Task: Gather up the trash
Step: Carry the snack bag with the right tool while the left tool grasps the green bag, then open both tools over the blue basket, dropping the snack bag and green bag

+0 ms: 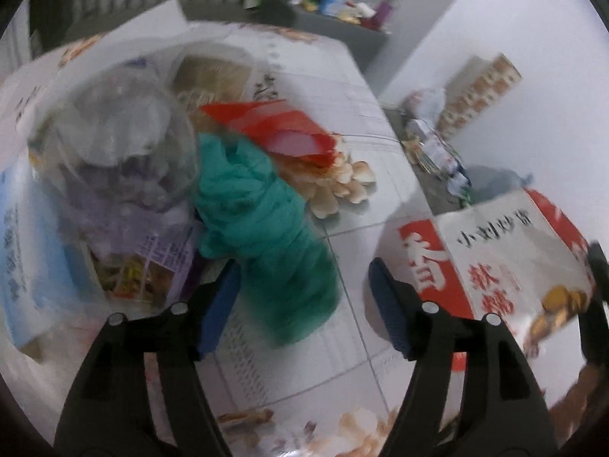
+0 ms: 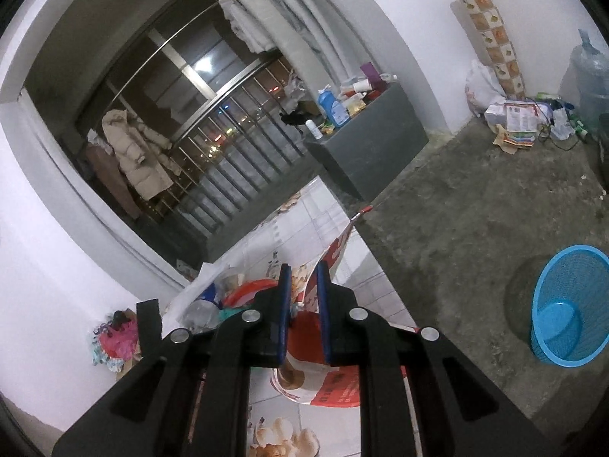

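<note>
We note a heap of trash on the tile-patterned bench (image 1: 354,122): a crumpled teal plastic bag (image 1: 266,224) lying in front, a red wrapper (image 1: 274,129) behind it, a clear plastic container (image 1: 121,141) to the left, peanut shells (image 1: 342,186) beside. A red-and-white snack bag (image 1: 491,266), printed with characters, hangs upright at right.

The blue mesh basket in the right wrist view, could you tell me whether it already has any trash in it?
No, the blue mesh basket stands on the concrete floor with only its bare blue bottom showing inside.
</note>
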Demonstrator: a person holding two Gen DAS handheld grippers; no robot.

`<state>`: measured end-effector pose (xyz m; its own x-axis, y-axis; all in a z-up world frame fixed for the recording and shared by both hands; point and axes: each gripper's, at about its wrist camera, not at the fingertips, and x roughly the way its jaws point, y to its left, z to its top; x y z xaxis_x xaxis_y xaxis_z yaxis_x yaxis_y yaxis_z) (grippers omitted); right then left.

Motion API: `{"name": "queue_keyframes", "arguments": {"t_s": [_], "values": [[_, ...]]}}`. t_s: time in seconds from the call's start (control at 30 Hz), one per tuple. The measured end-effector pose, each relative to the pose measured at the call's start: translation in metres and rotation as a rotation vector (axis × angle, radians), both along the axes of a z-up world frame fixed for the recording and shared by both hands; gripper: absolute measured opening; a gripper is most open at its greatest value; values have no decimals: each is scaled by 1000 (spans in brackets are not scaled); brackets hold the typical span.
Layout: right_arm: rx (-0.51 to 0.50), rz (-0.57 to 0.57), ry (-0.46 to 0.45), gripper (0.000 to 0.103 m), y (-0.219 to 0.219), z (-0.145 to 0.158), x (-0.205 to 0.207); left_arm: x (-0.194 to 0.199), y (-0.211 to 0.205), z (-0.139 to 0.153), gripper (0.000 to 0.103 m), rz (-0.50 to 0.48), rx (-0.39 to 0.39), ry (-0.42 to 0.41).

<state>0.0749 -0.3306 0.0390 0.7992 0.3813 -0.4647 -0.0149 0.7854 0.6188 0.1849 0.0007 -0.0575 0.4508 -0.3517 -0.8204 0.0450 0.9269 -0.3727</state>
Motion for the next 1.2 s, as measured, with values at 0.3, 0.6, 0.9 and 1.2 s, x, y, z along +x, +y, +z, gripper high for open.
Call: {"name": "queue_keyframes", "arguments": {"t_s": [0.3,0.6,0.9,1.2], "values": [[45,-9,13,14,-16,-12,-5,0,-8,-13,46,72,75,-26],[58,-67,-47,14,-42,-3,-31,-42,-1,10,41,-62,70,-67],[-39,-301,-70,14,-105,6,-81,-73,-93,58,41,-419,18,-197],[-166,-583,103,14,-180,-45,-108,-49,-268,29,41,-769,-49,-25]]}}
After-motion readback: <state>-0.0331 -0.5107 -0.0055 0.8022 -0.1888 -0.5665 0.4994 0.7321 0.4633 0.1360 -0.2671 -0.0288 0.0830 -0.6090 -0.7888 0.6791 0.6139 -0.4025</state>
